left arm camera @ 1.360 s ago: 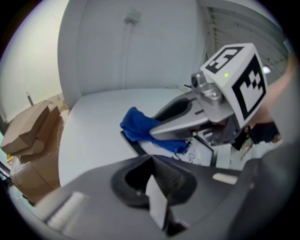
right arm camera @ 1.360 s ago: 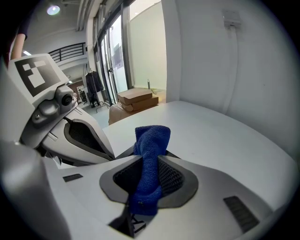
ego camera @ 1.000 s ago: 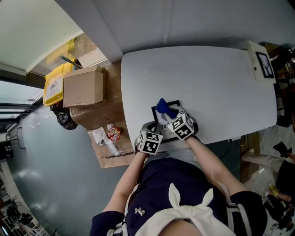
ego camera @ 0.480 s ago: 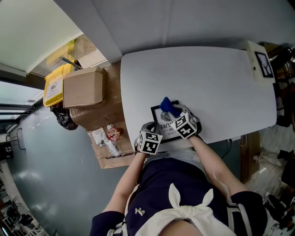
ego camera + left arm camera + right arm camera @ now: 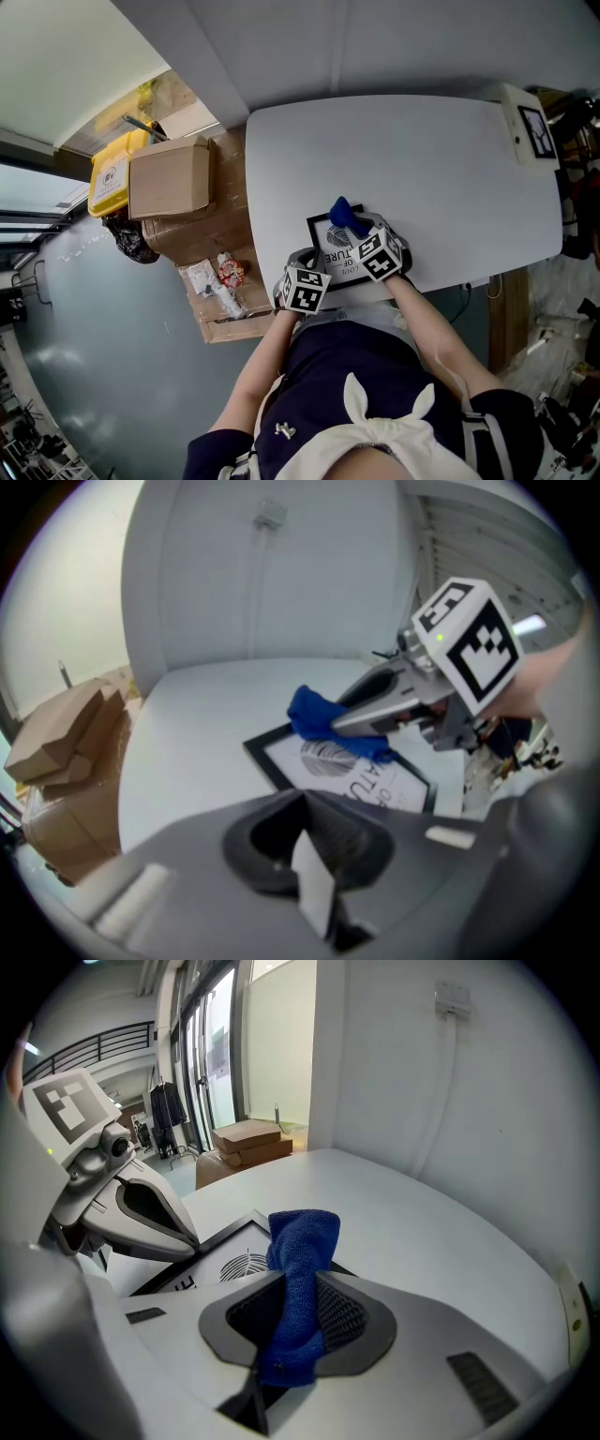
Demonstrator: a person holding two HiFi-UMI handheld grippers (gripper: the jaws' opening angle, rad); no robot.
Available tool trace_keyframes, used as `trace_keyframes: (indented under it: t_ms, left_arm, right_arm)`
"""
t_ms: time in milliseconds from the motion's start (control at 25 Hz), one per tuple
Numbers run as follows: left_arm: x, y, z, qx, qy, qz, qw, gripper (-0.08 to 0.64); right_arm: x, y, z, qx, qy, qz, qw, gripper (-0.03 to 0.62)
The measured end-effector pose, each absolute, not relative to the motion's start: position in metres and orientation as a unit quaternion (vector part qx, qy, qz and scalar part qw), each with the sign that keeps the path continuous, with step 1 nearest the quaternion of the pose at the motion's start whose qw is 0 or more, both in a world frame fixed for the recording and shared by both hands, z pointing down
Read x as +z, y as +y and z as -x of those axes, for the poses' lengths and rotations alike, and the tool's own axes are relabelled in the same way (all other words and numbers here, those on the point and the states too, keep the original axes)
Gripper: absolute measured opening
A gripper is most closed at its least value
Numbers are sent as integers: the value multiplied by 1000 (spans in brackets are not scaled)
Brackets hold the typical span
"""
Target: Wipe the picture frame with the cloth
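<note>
Right claw [image 5: 298, 1312] and its blue terry cloth [image 5: 302, 1241] slid a touch to the right along the frame since a second ago, then pretty much stopped.

Cloth's pinched tight between the right claw's jaws, with the bunched end poking out front and sitting over the far edge of the black-framed picture with a white leaf print [image 5: 361, 775]. That frame lies flat near the front edge of the white rounded surface [image 5: 422, 159]. Left claw [image 5: 307, 817] sits just beside the frame's near-left corner with its jaws pressed together. There's a pale sliver at the seam, can't tell what. Brown cardboard box [image 5: 169, 178] is off to the left.
</note>
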State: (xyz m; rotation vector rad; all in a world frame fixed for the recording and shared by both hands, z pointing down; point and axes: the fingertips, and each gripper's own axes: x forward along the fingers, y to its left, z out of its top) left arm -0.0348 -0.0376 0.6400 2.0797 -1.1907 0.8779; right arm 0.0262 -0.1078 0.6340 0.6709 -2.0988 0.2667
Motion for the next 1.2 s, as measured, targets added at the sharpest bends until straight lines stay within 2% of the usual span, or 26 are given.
trace_keyframes:
  t_ms: [1200]
  left_arm:
    - [640,-38,36,318,-453,-780,293,3]
  right_arm:
    - [637,-88,-35,157,-852,-246,434,94]
